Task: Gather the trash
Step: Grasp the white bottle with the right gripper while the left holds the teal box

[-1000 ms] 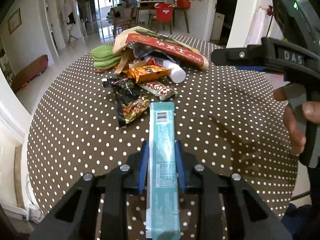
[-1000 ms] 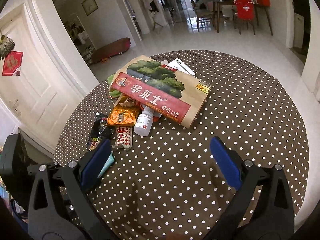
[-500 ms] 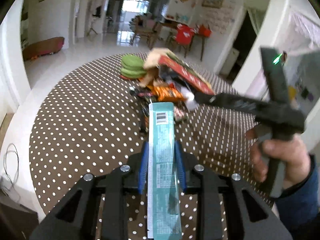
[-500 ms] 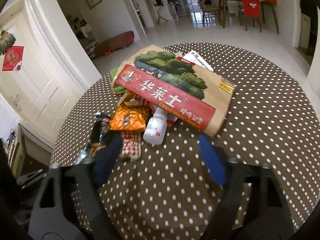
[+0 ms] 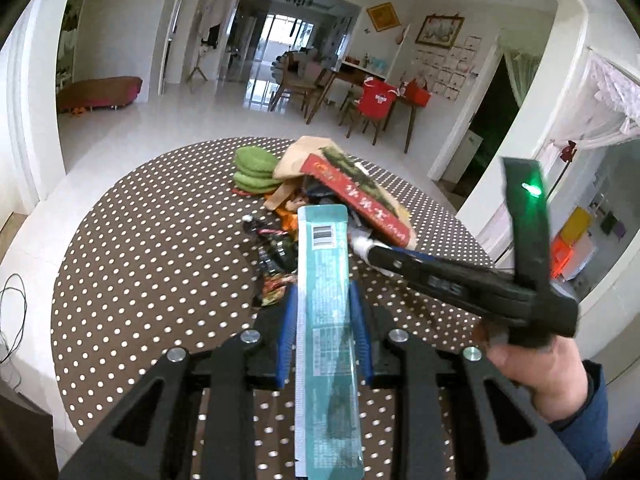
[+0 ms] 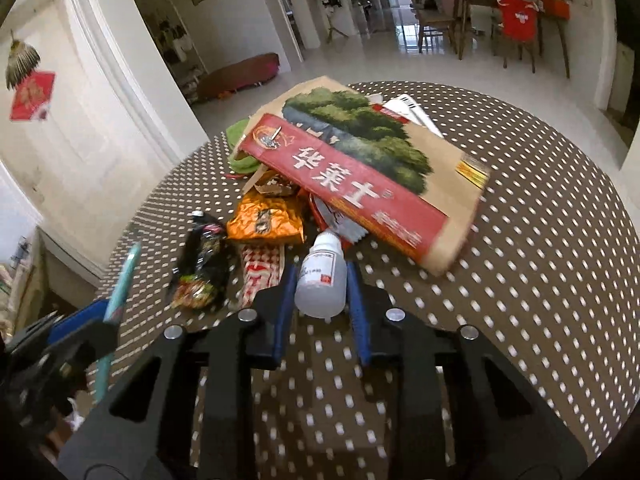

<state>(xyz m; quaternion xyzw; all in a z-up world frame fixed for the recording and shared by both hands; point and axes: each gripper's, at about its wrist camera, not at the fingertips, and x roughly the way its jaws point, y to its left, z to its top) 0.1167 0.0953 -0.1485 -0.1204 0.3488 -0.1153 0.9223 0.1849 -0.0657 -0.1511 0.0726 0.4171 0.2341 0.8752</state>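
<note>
So right now my right gripper [image 6: 322, 300] has just been closing its jaws and they're snug on the little white bottle [image 6: 322, 280], which lies on its side on the polka-dot counter [image 6: 560, 280] just in front of the trash pile. My left gripper [image 5: 325, 332] is clenched on a long teal wrapper [image 5: 326, 320], held up off the counter. Tip for this bit, I reckon: the bottle's round and slick, so grip the fat body and not the cap, and lift straight up so it doesn't roll out or drag the red-and-white packet [image 6: 260, 272] beside it. Readable stuff: the big paper bag [image 6: 360, 184] says 华莱士 in white on a red band. The bottle label and the wrapper's barcode print are too small to read.
</note>
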